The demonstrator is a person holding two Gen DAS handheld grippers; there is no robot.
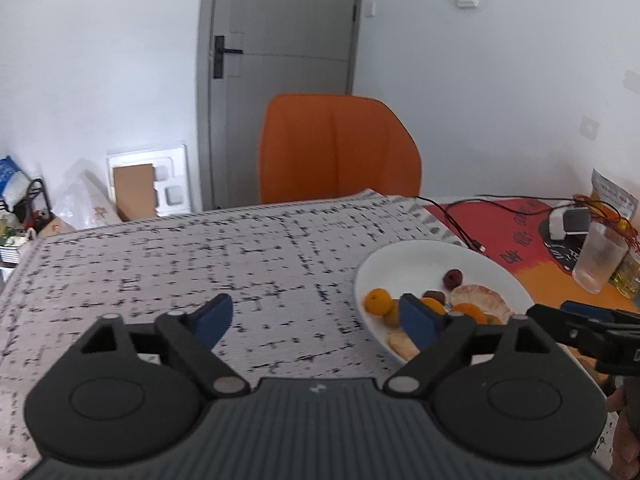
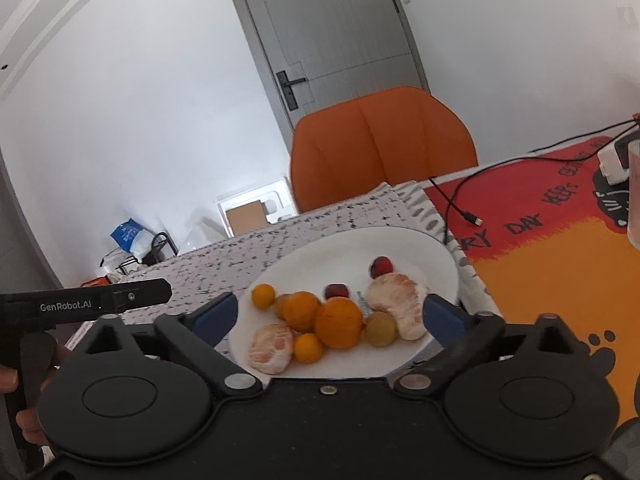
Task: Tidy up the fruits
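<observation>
A white plate (image 2: 400,248) holds the fruit. On it lie two oranges (image 2: 338,322), a peeled pomelo piece (image 2: 394,300), a peeled tangerine (image 2: 270,348), small kumquats (image 2: 263,295), two dark red fruits (image 2: 380,266) and a yellow-green one (image 2: 380,328). My right gripper (image 2: 330,316) is open, its blue pads standing wide on either side of the plate's near part and pressing on nothing. My left gripper (image 1: 316,316) is open too, over the patterned cloth just left of the plate (image 1: 420,256). Its right pad hides part of the fruit pile.
The black-and-white patterned cloth (image 1: 200,256) covers the table's left part, with a red and orange mat (image 2: 560,264) on the right. A black cable (image 2: 460,204) and a glass (image 1: 598,258) lie on that mat. An orange chair (image 1: 336,148) stands behind the table's far edge.
</observation>
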